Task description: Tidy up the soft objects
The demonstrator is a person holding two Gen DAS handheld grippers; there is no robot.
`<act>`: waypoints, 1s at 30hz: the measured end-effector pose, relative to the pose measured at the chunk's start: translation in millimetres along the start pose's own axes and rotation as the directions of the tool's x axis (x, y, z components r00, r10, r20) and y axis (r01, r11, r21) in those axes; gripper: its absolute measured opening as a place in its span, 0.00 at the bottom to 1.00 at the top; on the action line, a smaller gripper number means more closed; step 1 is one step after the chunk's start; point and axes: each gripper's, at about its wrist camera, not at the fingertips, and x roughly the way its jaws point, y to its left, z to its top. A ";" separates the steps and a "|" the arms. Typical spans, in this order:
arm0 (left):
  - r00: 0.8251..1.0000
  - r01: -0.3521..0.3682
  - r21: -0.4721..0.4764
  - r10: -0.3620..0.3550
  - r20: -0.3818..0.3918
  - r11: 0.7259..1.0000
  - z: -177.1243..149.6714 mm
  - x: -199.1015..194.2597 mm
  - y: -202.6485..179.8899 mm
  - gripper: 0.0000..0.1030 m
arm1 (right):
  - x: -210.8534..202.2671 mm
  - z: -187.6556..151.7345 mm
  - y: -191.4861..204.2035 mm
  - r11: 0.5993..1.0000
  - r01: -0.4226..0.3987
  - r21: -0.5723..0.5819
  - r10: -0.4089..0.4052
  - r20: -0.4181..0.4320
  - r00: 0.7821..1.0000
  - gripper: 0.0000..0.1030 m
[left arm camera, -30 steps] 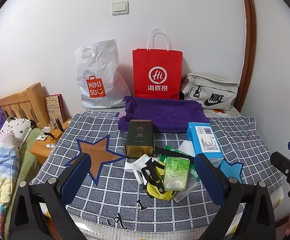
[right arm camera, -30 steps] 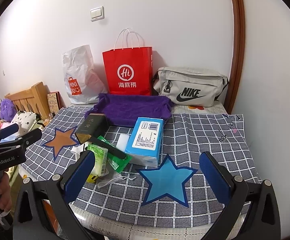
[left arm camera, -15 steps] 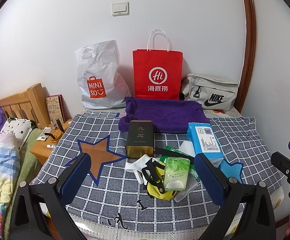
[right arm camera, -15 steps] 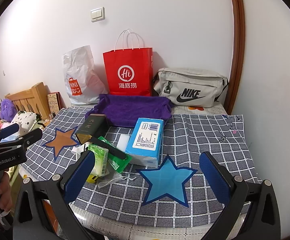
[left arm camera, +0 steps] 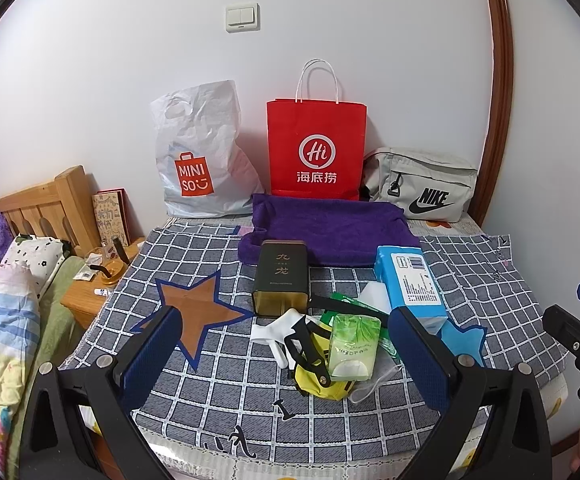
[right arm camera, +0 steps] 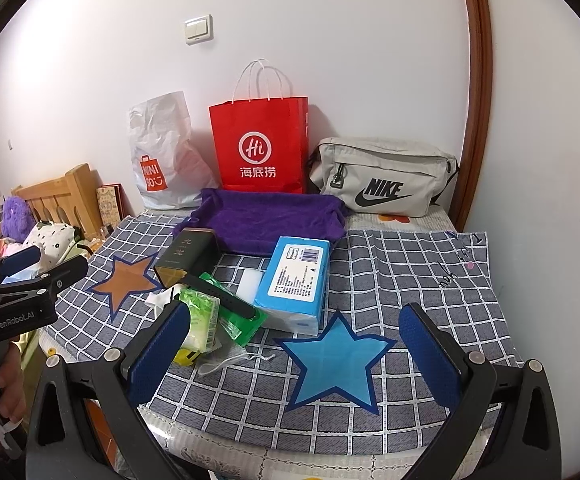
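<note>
A pile lies mid-table on the grey checked cloth [left arm camera: 482, 264]: a green tissue pack [left arm camera: 353, 347], a yellow pouch [left arm camera: 322, 384], a white sock [left arm camera: 275, 330], a blue tissue pack [left arm camera: 412, 286] and a dark tin [left arm camera: 281, 278]. A purple towel [left arm camera: 330, 226] lies behind them. My left gripper [left arm camera: 285, 364] is open, near the pile's front. My right gripper [right arm camera: 296, 354] is open above a blue star patch [right arm camera: 336, 362]; the blue tissue pack [right arm camera: 296, 278] and green pack [right arm camera: 203, 318] lie ahead to its left.
A Miniso plastic bag [left arm camera: 199, 164], a red paper bag [left arm camera: 316, 150] and a grey Nike bag [left arm camera: 422, 184] stand at the back wall. A brown star patch [left arm camera: 199, 312] is on the left. A bed [left arm camera: 5, 300] and nightstand [left arm camera: 89, 292] lie left.
</note>
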 end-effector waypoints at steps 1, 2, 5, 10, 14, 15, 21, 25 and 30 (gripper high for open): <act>1.000 -0.001 0.000 0.001 0.000 1.000 -0.6 0.5 -0.3 1.00 | -0.6 -0.6 0.6 1.000 0.000 -0.001 0.000 0.001 1.000 0.99; 1.000 -0.001 0.000 0.001 0.000 1.000 -0.4 0.3 -0.2 1.00 | -0.5 -0.4 0.6 1.000 0.000 -0.001 0.000 0.001 1.000 0.99; 1.000 -0.001 -0.001 0.001 0.000 1.000 -0.1 0.1 -0.2 1.00 | -1.0 -1.1 1.2 1.000 -0.001 -0.003 0.001 0.003 1.000 0.99; 1.000 0.000 0.000 0.000 0.000 1.000 0.2 -0.4 0.4 1.00 | -0.9 -1.9 2.1 1.000 -0.003 -0.004 0.003 0.005 1.000 0.99; 1.000 -0.004 0.001 0.004 -0.004 1.000 0.0 0.0 0.9 1.00 | 0.2 -1.7 2.6 1.000 -0.007 -0.007 0.007 0.006 1.000 0.99; 1.000 -0.005 0.002 0.005 -0.006 1.000 0.5 -0.2 2.3 1.00 | 1.1 -2.3 2.5 1.000 -0.009 -0.008 0.009 0.006 1.000 0.99; 0.999 -0.012 -0.016 0.011 -0.032 1.000 0.8 11.5 16.8 1.00 | 19.3 -5.4 1.9 1.000 -0.021 -0.007 0.021 -0.022 1.000 0.99; 0.997 -0.024 -0.033 0.022 -0.074 0.999 -4.3 32.9 25.7 1.00 | 38.3 -10.2 4.1 0.999 -0.034 -0.014 0.033 -0.051 0.998 0.99; 0.991 -0.041 -0.040 0.035 -0.130 0.998 -14.3 62.7 32.8 1.00 | 65.8 -18.5 12.8 0.998 -0.062 -0.026 0.059 -0.096 0.994 0.99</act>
